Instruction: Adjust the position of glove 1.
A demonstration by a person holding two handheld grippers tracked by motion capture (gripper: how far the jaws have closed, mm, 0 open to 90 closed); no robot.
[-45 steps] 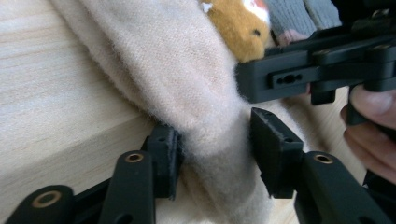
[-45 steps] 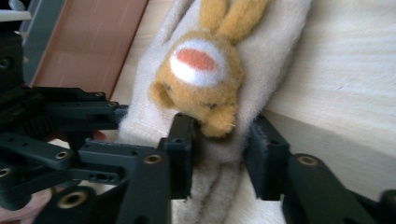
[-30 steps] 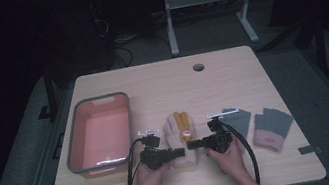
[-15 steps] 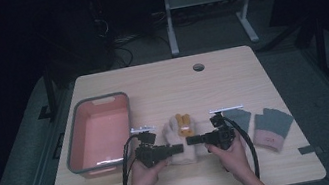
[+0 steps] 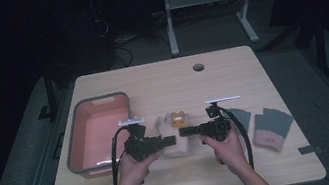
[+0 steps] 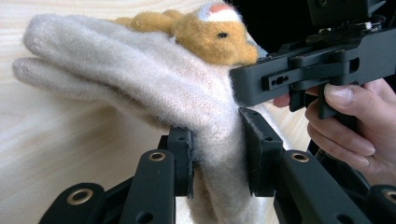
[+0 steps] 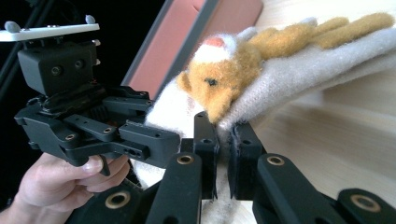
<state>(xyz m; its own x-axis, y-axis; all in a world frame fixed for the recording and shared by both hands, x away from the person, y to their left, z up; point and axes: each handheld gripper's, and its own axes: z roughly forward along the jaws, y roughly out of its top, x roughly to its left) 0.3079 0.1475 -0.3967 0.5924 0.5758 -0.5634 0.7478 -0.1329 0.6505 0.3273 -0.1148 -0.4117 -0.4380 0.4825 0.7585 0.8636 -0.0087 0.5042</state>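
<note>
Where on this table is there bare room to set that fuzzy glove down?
Free: the far half of the table, from the pink bin across to the cable hole, and the near strip beside the forearms. Crowded: the middle, where both grippers meet at the cream glove, and the right, where two grey gloves lie.

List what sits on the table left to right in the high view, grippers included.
Pink tub → left gripper → cream glove with an orange plush animal on it → right gripper → grey glove → grey glove with a pink cuff.
</note>
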